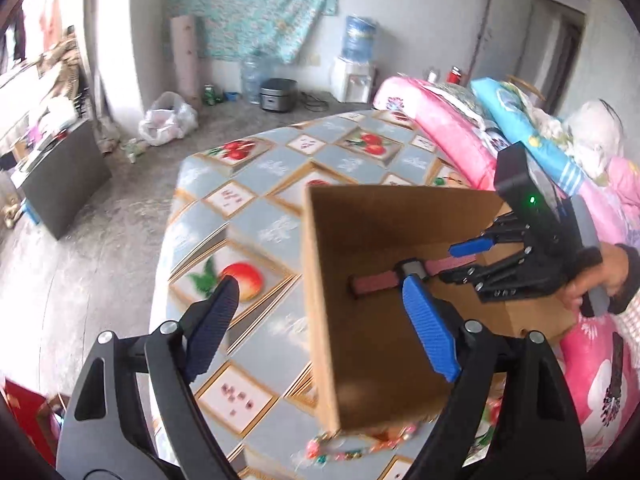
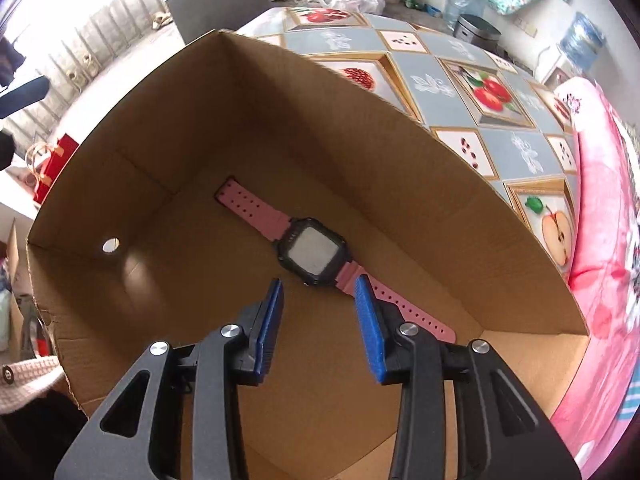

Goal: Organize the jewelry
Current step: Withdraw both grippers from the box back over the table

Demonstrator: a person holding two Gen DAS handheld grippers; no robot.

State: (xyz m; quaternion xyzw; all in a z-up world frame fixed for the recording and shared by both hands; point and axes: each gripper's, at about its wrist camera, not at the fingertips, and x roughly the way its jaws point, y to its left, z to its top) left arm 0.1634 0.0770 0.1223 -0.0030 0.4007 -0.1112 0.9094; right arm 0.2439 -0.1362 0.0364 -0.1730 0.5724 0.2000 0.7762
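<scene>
A pink-strapped watch with a black square face point(image 2: 314, 255) lies flat on the floor of an open cardboard box point(image 2: 248, 92). My right gripper point(image 2: 318, 286) is open and empty inside the box, just short of the watch face. In the left wrist view the box point(image 1: 320, 264) stands on the patterned table, with the watch point(image 1: 378, 283) inside and the right gripper point(image 1: 464, 258) reaching in from the right. My left gripper point(image 1: 316, 286) is open, its jaws straddling the box's near wall. A beaded bracelet point(image 1: 352, 446) lies on the table by the box's near corner.
The table point(image 1: 248, 216) has a fruit-pattern cloth. Pink and blue bedding point(image 1: 460, 128) is piled along its right side. A red gift bag point(image 2: 54, 164) stands beyond the box on the left. The floor point(image 1: 100, 216) lies left of the table.
</scene>
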